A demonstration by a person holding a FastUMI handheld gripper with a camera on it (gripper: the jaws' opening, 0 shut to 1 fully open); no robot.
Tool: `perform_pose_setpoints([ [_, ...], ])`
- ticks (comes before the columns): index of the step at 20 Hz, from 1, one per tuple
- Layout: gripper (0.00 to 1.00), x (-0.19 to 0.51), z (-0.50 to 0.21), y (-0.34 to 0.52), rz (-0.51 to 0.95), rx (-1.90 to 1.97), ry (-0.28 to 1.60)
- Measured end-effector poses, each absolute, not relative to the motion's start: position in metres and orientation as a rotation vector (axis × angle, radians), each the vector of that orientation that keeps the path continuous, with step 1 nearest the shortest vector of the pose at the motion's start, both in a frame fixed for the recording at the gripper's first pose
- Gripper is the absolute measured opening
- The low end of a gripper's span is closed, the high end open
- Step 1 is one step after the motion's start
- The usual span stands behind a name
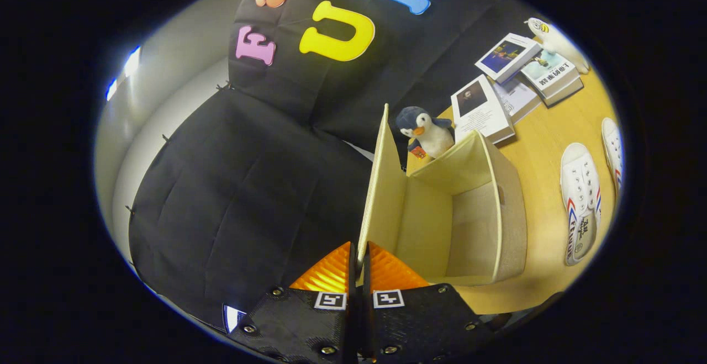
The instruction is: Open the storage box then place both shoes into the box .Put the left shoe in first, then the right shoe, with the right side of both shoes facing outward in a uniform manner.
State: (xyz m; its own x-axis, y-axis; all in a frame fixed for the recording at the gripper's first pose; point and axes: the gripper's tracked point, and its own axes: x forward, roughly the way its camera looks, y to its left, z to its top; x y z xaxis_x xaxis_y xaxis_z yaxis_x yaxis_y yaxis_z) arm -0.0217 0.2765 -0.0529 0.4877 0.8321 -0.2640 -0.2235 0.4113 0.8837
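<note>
Gripper (359,267): I have the fingers pinched on the lid's edge, almost no gap left
Lid (382,187): raised upright along 1 side of the storage box (486,215)
Box: open, on the table (547,132)
Shoes: 2 beyond the box's far side, the nearer one (580,204) apparently sole down, the other (612,151) further out
Penguin toy (425,131): just behind the box

Your claw (359,253) grips the raised lid (381,187), covering its lower edge. The box (497,215) hides the penguin's (425,129) feet. At three o'clock, the farther shoe (612,148) is cut off.
</note>
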Motion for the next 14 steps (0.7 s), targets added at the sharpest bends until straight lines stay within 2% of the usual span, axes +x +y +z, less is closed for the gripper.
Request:
perform_pose_setpoints([
  [14, 0.04, -0.027, -0.023, 0.386, 0.833, 0.755, 0.763],
])
